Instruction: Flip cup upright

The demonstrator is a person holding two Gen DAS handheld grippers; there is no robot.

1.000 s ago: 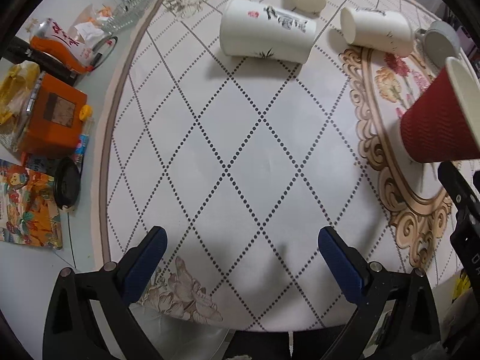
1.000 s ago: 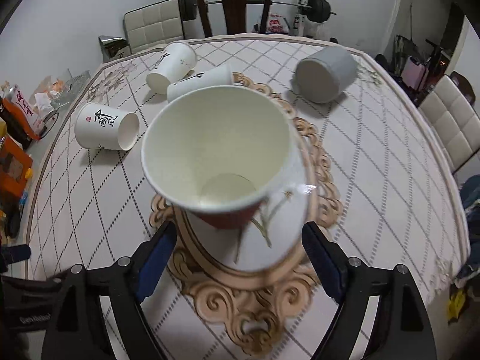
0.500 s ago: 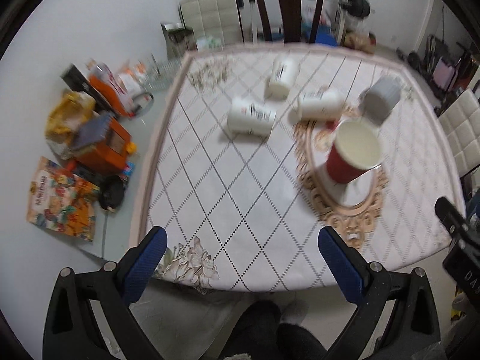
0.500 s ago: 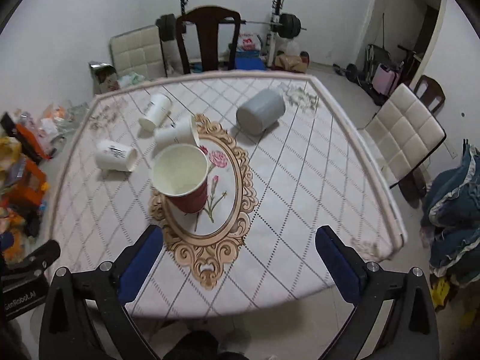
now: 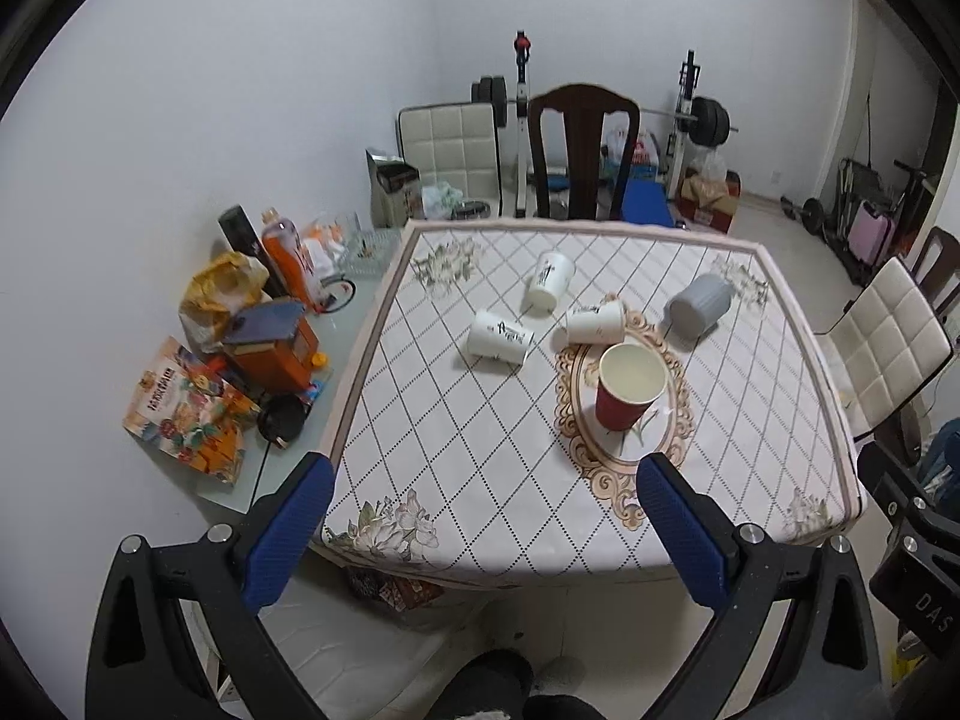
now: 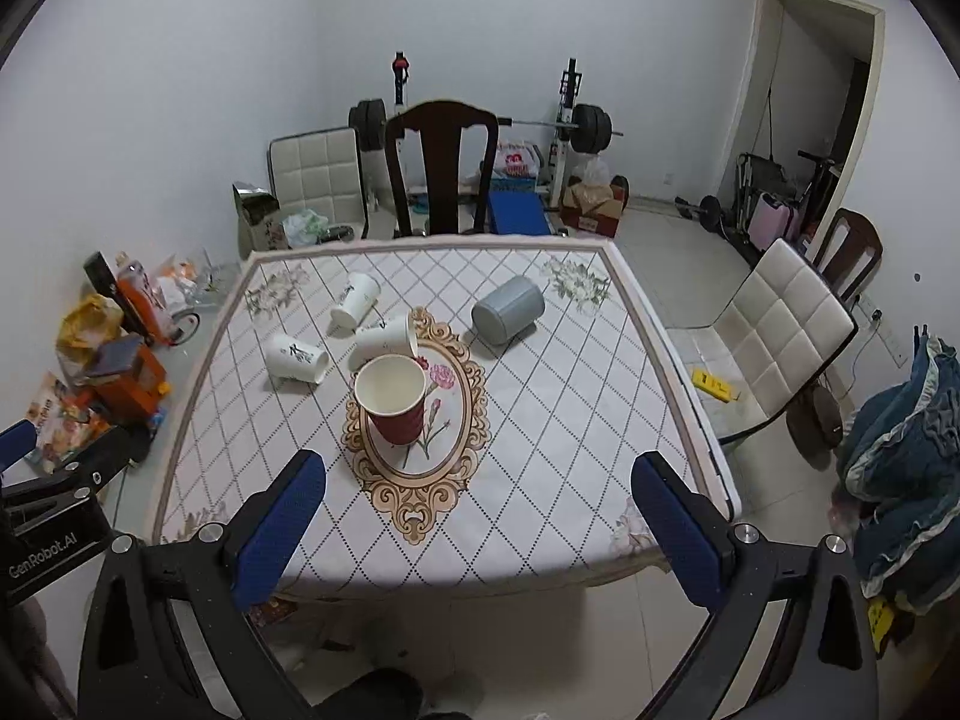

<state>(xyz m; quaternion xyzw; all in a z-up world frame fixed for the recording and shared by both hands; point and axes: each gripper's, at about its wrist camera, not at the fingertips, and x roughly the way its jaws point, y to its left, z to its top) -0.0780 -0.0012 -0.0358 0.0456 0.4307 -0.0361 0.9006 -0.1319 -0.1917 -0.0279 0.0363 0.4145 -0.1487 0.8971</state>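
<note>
A red paper cup (image 5: 627, 393) (image 6: 393, 399) stands upright on the oval flower print of the tablecloth. Three white printed cups (image 5: 500, 339) (image 5: 549, 280) (image 5: 594, 323) lie on their sides behind it; in the right wrist view they show at the left of the table (image 6: 297, 358) (image 6: 355, 299) (image 6: 384, 337). A grey cup (image 5: 699, 305) (image 6: 507, 318) lies on its side at the back right. My left gripper (image 5: 480, 534) and right gripper (image 6: 477, 531) are both open and empty, held well back from the table's near edge.
The table (image 5: 480, 480) has a diamond-pattern cloth. Snack bags, an orange box and bottles (image 5: 264, 330) crowd a side surface to the left. A dark wooden chair (image 5: 579, 150) stands behind the table, and a white padded chair (image 6: 774, 336) stands to the right. Gym gear lines the back wall.
Both grippers have pulled far back and up from the table. The right gripper, which was close around the red cup, now leaves it standing alone on the oval print.
</note>
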